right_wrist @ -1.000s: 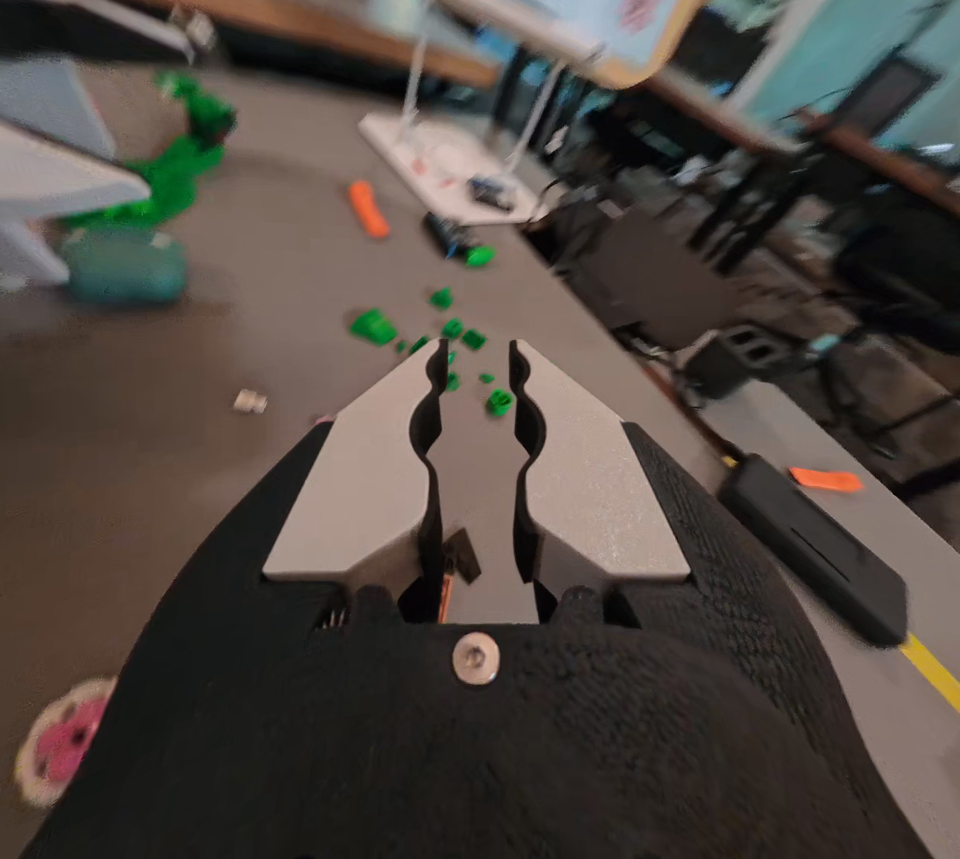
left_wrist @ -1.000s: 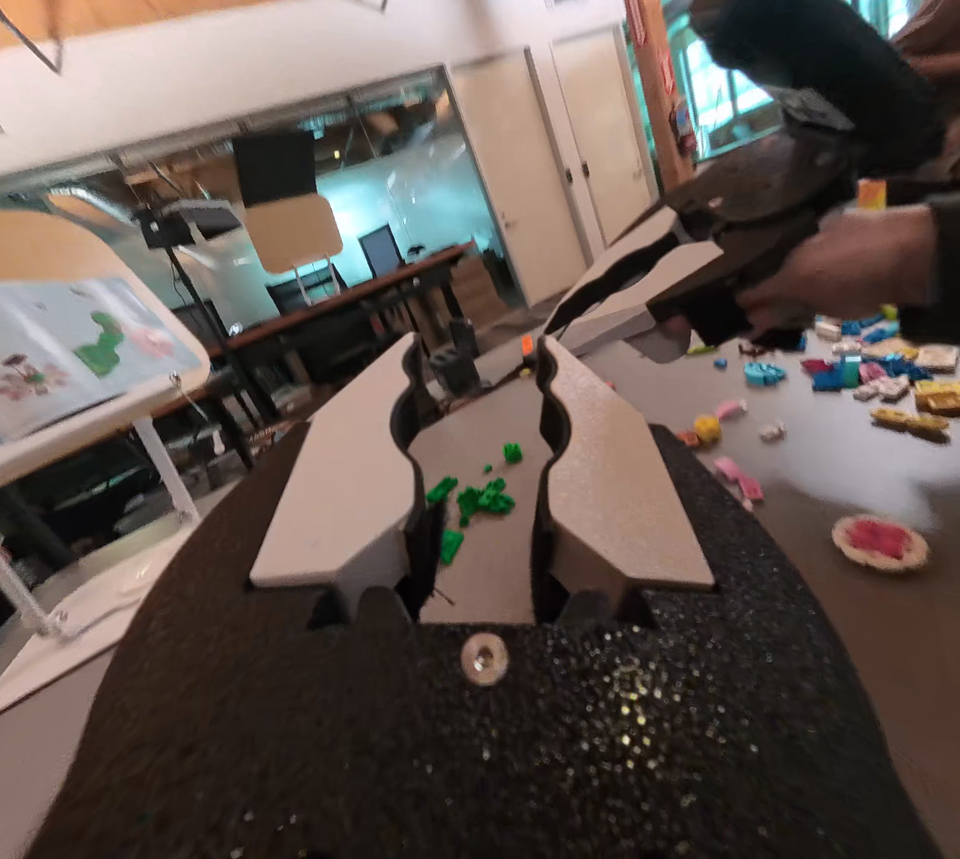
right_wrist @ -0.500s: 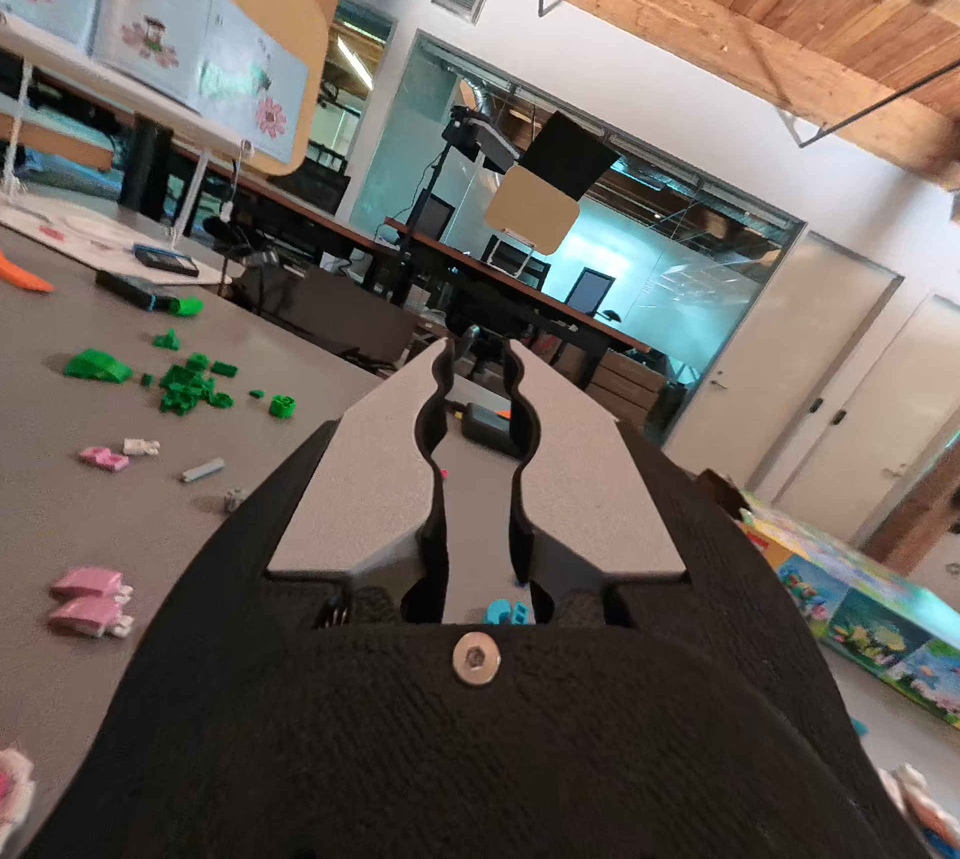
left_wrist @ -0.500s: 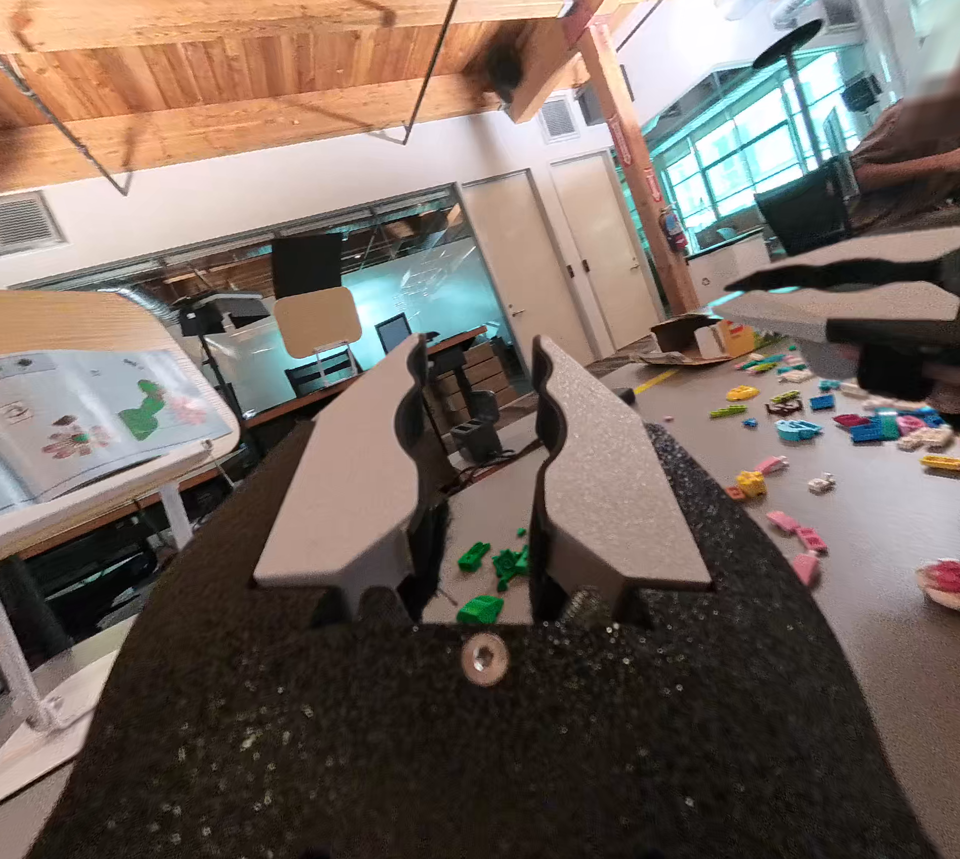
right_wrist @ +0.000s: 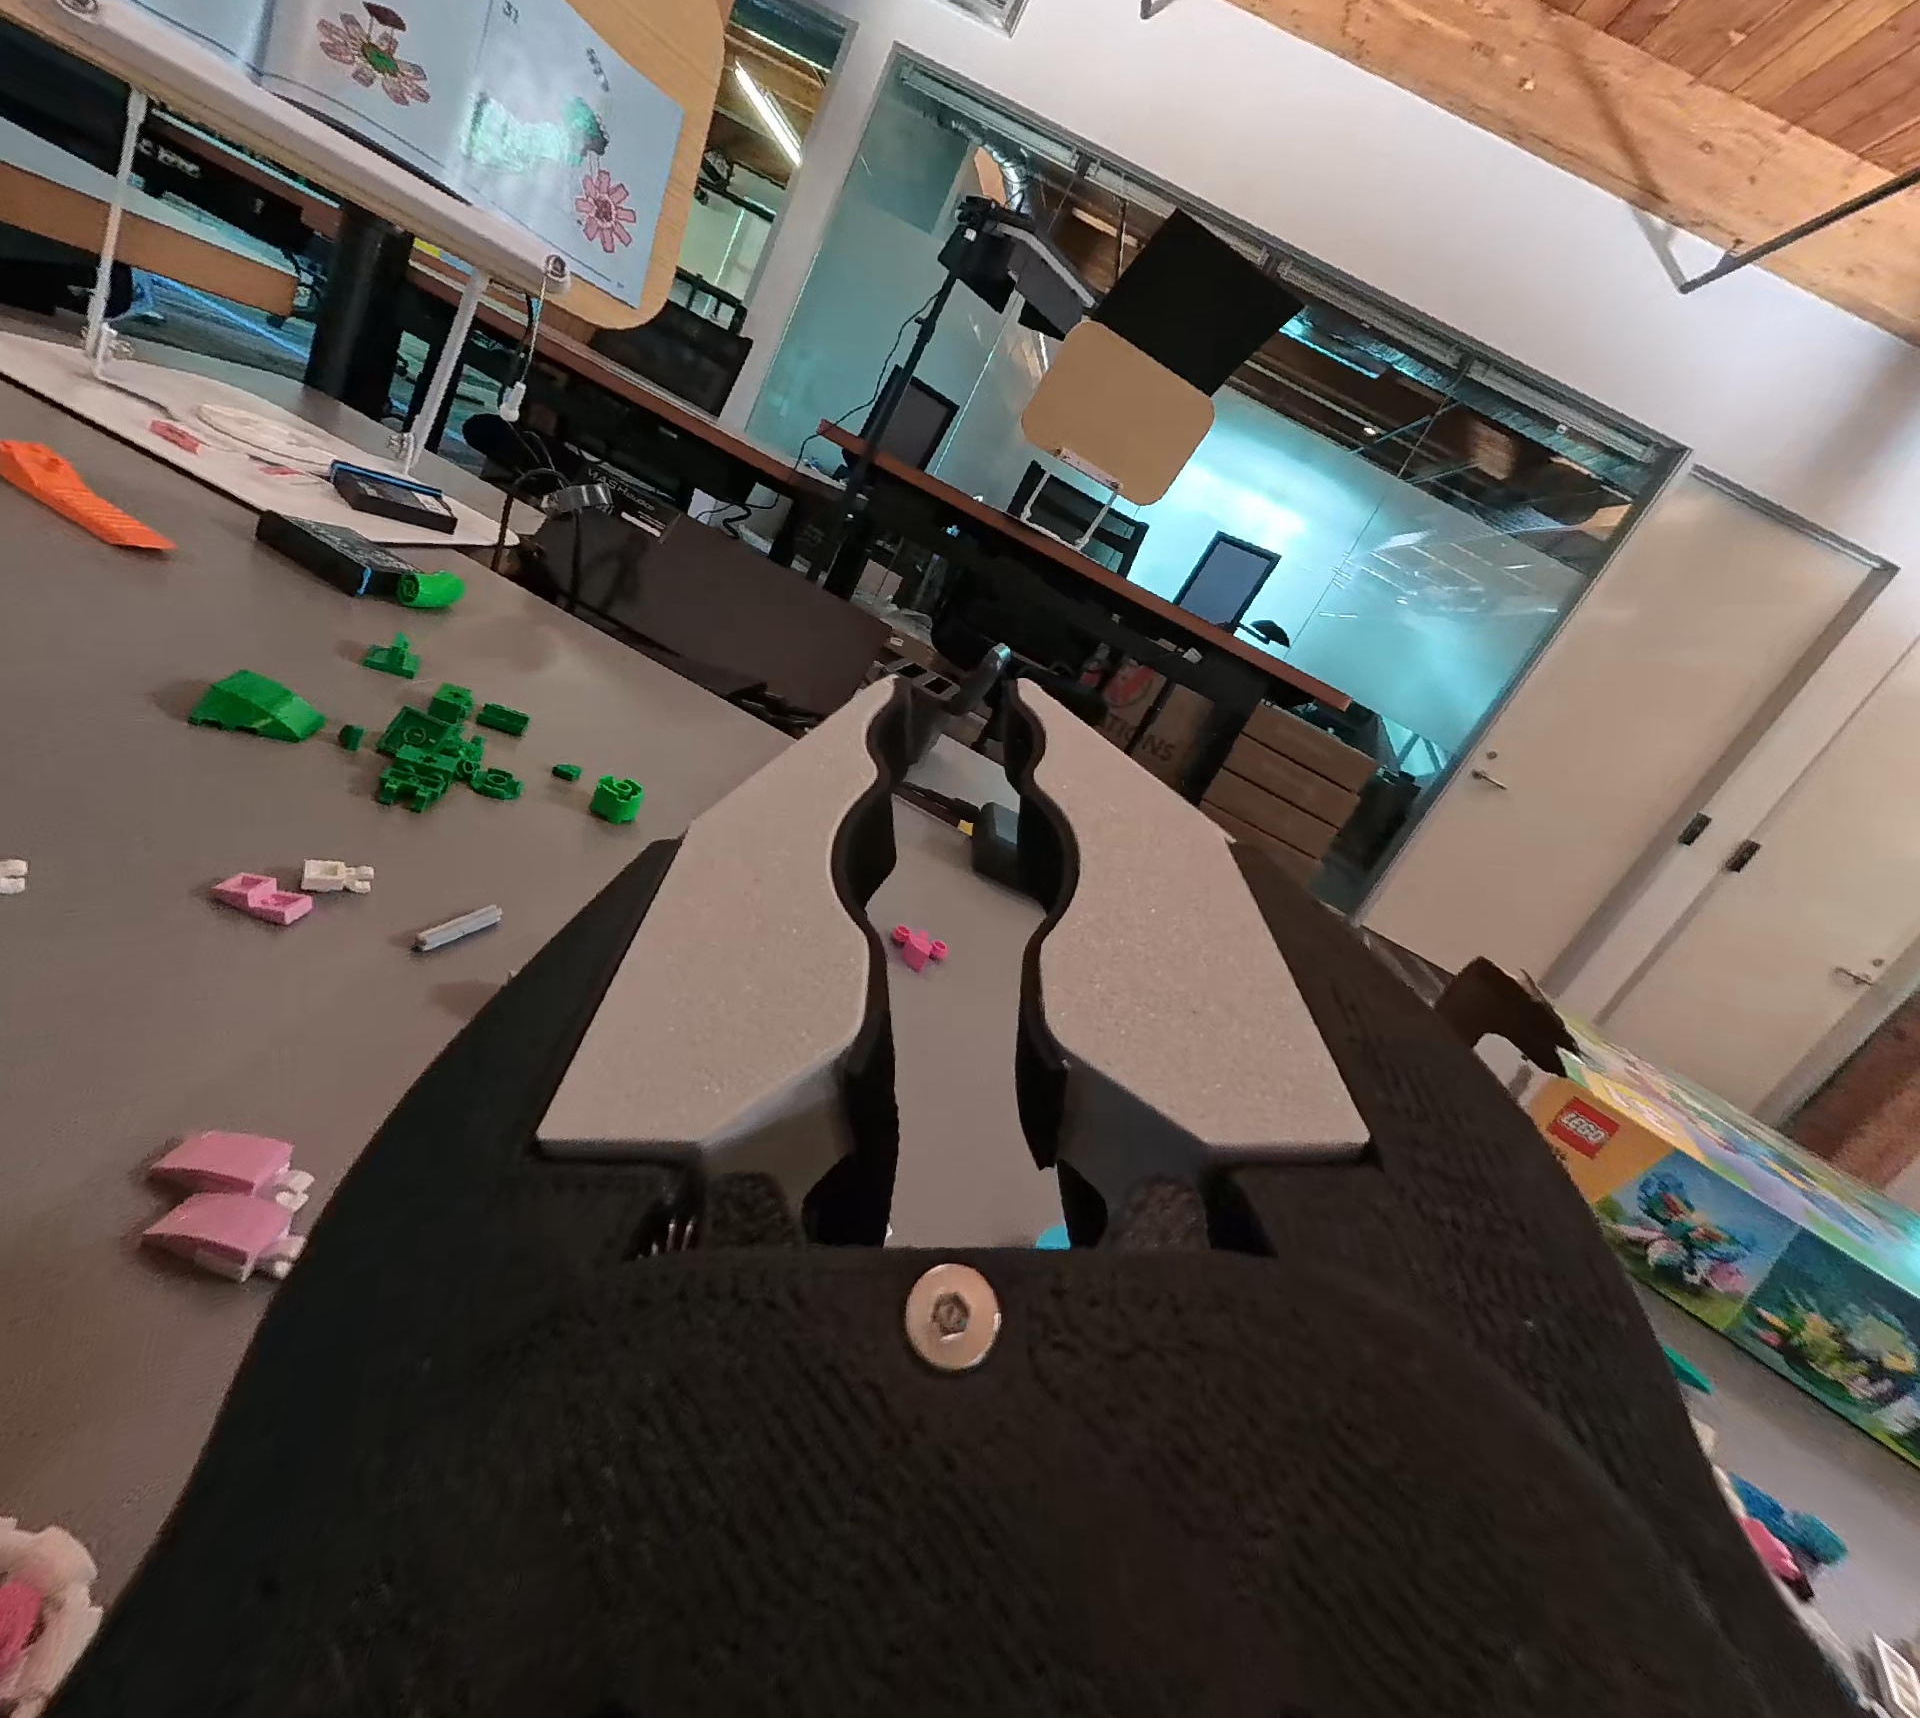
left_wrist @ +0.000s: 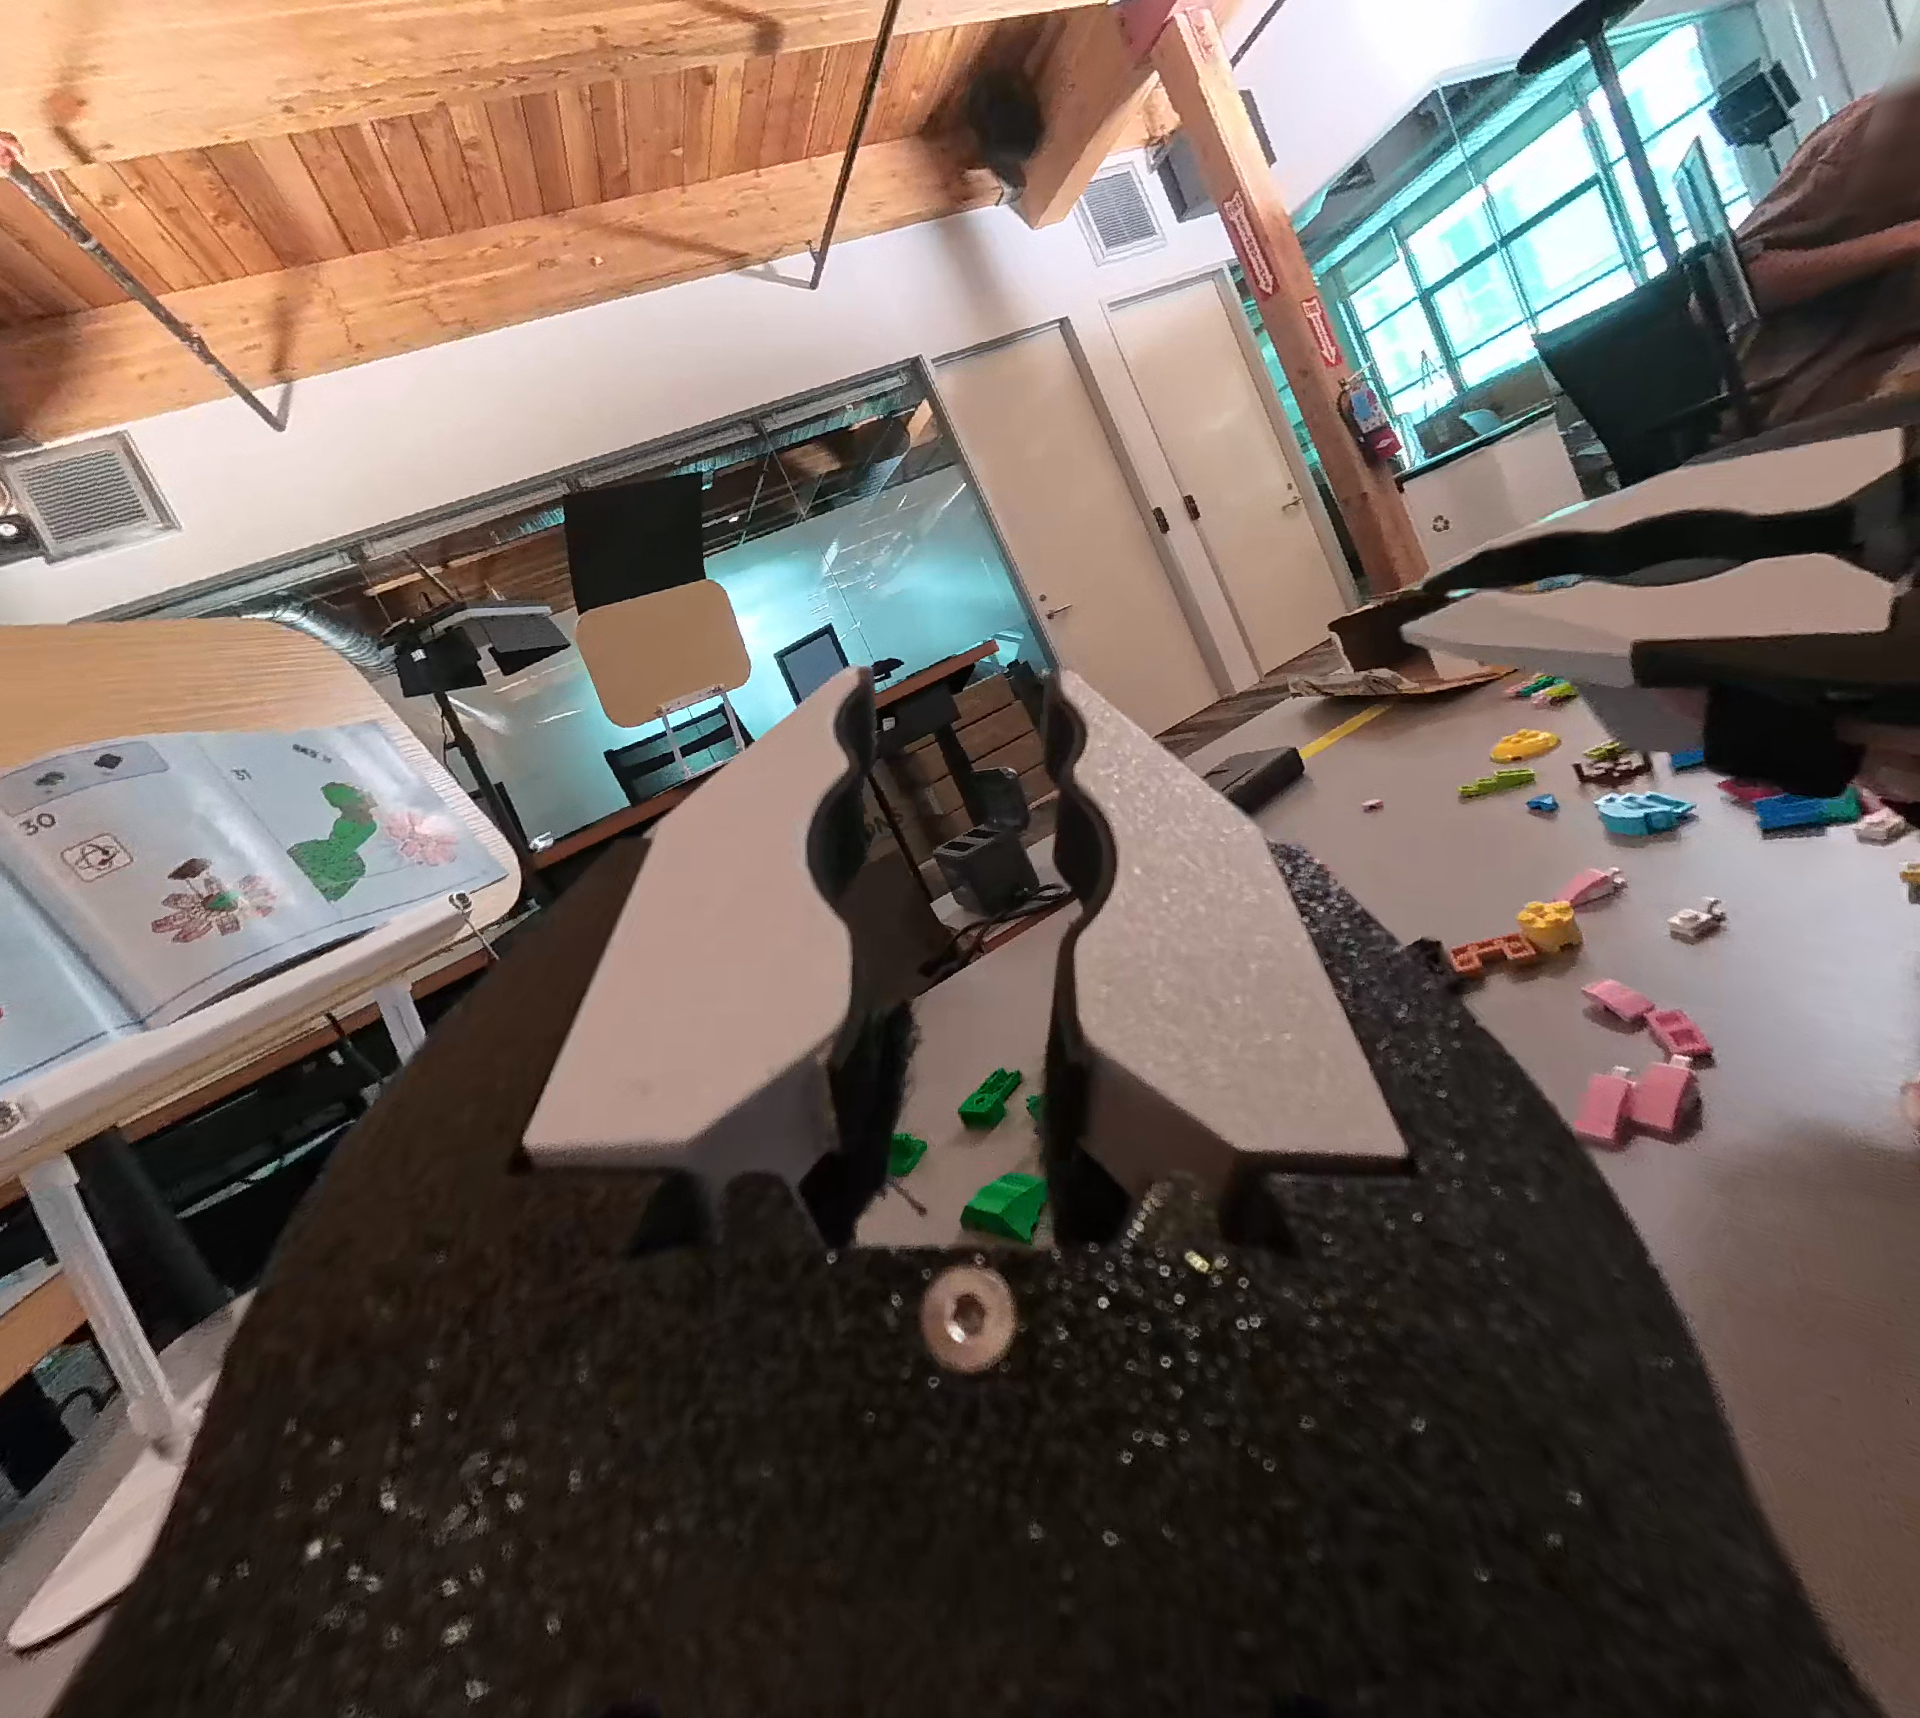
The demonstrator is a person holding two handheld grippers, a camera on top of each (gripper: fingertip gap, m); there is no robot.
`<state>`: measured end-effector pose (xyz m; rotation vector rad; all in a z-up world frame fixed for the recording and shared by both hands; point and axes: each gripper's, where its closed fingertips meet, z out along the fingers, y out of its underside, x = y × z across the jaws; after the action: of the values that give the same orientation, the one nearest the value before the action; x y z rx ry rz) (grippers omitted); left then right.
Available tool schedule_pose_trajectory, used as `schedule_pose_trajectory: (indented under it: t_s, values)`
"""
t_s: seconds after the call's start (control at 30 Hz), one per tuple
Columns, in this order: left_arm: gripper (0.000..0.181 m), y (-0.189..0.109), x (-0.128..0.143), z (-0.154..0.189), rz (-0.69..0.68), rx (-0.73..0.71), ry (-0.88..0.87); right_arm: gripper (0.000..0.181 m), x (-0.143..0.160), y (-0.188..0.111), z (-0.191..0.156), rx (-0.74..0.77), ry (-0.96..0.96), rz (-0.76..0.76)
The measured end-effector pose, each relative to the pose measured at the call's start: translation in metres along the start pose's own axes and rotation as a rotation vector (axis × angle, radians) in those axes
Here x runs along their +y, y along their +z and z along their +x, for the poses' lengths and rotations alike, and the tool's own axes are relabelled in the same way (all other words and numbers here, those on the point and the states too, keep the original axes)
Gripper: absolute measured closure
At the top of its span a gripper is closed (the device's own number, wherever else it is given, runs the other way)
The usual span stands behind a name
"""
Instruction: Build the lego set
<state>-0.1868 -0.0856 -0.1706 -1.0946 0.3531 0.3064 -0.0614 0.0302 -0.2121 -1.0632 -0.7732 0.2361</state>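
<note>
1. The left gripper [left_wrist: 954, 702] is tipped up off the table [left_wrist: 1558, 1253], its fingers [left_wrist: 727, 941] a narrow gap apart and holding nothing. Half a second ago it sat a little lower; a second ago it pointed down at the table.
2. Through that gap lie green bricks [left_wrist: 1003, 1203] on the table, closer under the gripper than a second ago.
3. The right gripper [right_wrist: 954, 692] also points up into the room, fingers [right_wrist: 1174, 993] slightly parted and empty. A second ago it aimed at the table in a blur; since half a second ago it has barely shifted.
4. Between its fingers a small pink piece [right_wrist: 918, 946] lies on the table.
5. To its left lie pink bricks [right_wrist: 223, 1195], then a grey rod [right_wrist: 457, 927], then the green cluster [right_wrist: 436, 754].
6. In the left wrist view the right gripper [left_wrist: 1429, 614] crosses from the right edge, farther right than a second ago.
7. Below it lie mixed bricks: pink [left_wrist: 1636, 1102], yellow [left_wrist: 1548, 925], blue [left_wrist: 1636, 811].
8. The manual [left_wrist: 208, 858] stands open on its stand at the left.
9. The set's box [right_wrist: 1745, 1242] lies at the right.
</note>
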Motion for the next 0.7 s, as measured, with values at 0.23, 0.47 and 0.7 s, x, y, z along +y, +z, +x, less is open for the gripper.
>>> schedule_pose_trajectory:
  t_s: [0.23, 0.47, 0.7]
  values:
    - [0.153, 0.000, 0.006, -0.008, -0.015, -0.023, -0.066, 0.166, 0.000, -0.001, 0.002, 0.009, 0.010, 0.003]
    - [0.157, 0.000, 0.010, -0.019, -0.029, -0.057, -0.113, 0.167, -0.014, -0.010, -0.031, -0.198, 0.001, 0.066]
    - [0.162, -0.003, -0.014, -0.017, 0.041, -0.044, -0.110, 0.171, -0.014, -0.013, -0.084, -0.571, 0.003, -0.032]
